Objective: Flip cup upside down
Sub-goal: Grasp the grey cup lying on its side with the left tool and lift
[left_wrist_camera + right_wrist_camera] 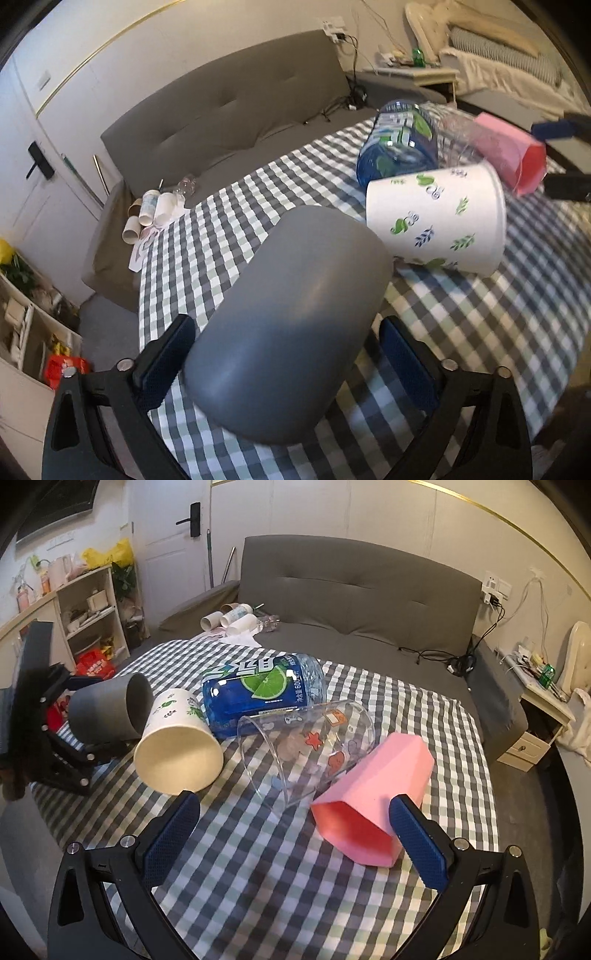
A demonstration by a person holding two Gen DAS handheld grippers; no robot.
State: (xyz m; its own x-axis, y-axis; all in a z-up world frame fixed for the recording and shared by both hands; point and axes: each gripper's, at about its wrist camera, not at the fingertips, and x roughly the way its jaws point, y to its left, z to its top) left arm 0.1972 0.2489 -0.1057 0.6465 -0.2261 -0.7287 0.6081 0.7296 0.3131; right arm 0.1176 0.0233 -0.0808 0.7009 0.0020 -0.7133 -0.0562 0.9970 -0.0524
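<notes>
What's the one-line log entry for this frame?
left tongs: around grey cup, tilted | right tongs: open, by pink cup | paper cup: on side

A grey sofa stands against the pale wall beyond the far edge of the checked tablecloth; a white door (dark handle) at left, beside open shelves; a cream nightstand at right.

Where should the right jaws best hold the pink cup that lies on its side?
Probably across the pink cup at mid-body, coming from above: it lies on the checked cloth, mouth toward the open right gripper, and its flat facets suit the pads.
</notes>
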